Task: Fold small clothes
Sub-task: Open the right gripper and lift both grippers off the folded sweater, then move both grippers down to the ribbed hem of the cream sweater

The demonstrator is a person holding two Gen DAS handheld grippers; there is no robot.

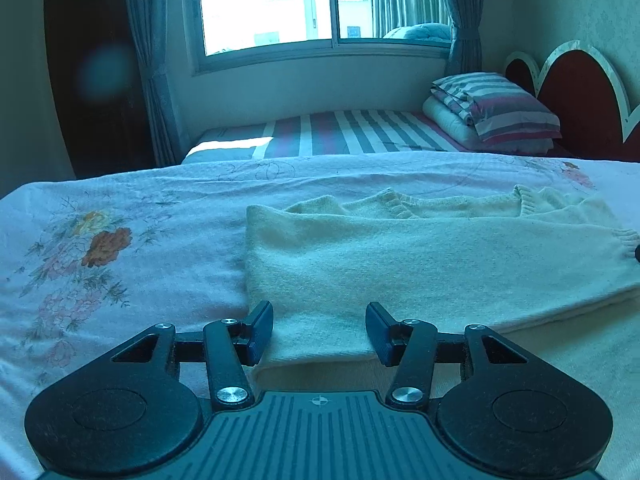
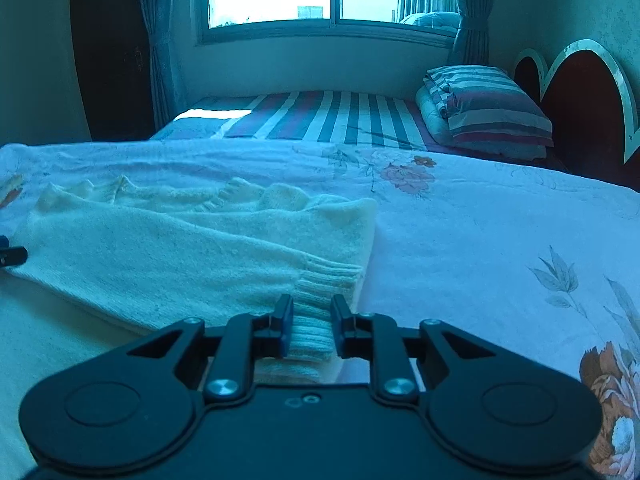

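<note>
Both claws stand open, gripping nothing. The sweater (image 1: 400,264) lies crosswise just ahead; left claw (image 1: 320,332) straddles its folded edge, right claw (image 2: 311,330) its ribbed cuff (image 2: 316,320).

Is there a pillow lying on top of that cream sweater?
No. The cream sweater has nothing on it; the striped pillow sits farther back by the headboard.

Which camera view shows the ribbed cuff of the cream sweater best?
The right wrist view: the ribbed cuff lies close, between the open right tongs, its ribs clear. The left wrist view shows only a small, distant cuff at the picture's right edge.
</note>
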